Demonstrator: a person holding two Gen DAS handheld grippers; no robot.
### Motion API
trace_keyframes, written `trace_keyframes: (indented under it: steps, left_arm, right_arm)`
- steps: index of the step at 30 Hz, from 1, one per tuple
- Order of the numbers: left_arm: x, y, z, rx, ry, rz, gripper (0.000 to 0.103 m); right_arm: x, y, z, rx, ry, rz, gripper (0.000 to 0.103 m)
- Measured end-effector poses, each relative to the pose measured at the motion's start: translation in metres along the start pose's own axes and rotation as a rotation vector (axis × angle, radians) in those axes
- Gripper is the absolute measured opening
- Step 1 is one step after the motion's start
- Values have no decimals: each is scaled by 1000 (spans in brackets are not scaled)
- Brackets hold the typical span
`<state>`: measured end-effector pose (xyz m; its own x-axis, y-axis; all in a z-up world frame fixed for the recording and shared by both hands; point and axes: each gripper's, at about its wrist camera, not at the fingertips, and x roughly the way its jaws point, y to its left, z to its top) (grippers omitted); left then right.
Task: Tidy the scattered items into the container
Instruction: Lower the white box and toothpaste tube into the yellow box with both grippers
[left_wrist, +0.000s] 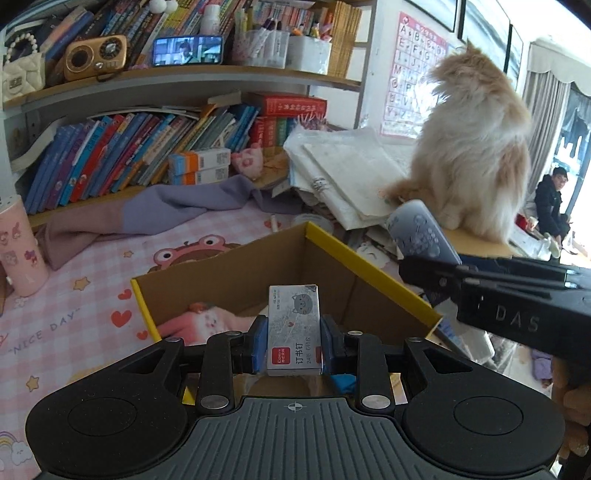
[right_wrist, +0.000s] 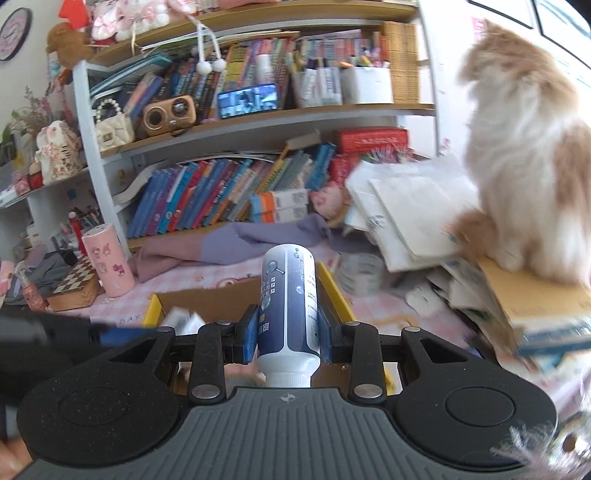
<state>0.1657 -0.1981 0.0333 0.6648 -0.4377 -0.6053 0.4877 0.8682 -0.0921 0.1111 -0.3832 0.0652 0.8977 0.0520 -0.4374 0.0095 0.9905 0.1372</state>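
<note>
The left gripper (left_wrist: 294, 341) is clamped on a staples box (left_wrist: 294, 328), held above the open cardboard box (left_wrist: 373, 275) on the pink desk mat (left_wrist: 85, 280). The right gripper (right_wrist: 287, 332) grips a blue-and-white bottle (right_wrist: 290, 295), cap toward the camera, near the box's yellow edge. A cat (left_wrist: 476, 147) sits on stacked papers (left_wrist: 351, 177) beside it.

Left tongs (left_wrist: 294, 349) clamped, right tongs (right_wrist: 286, 334) clamped, both level, side by side
</note>
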Motion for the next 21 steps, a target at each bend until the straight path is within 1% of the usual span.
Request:
trace_keyframes:
  steps: [3,6,9,13,21]
  left_arm:
    - [11,-2,-2,11,22,42,28]
    - [20,-5,-6,17,50,68,28]
    - [29,-8,-8,28,81,86,28]
    - [38,-11,-12,34,112,104,28]
    - [50,-8,-20,15,167,137,28]
  right_arm:
    - [19,-1,6,-29,6,15,30]
    - [37,-2,5,-62,27,27,30]
    - [53,-4,-1,-89,77,57,30]
    - [71,-7,-15,-98,140,73,30]
    - [95,-11,-30,-115,225,90,31]
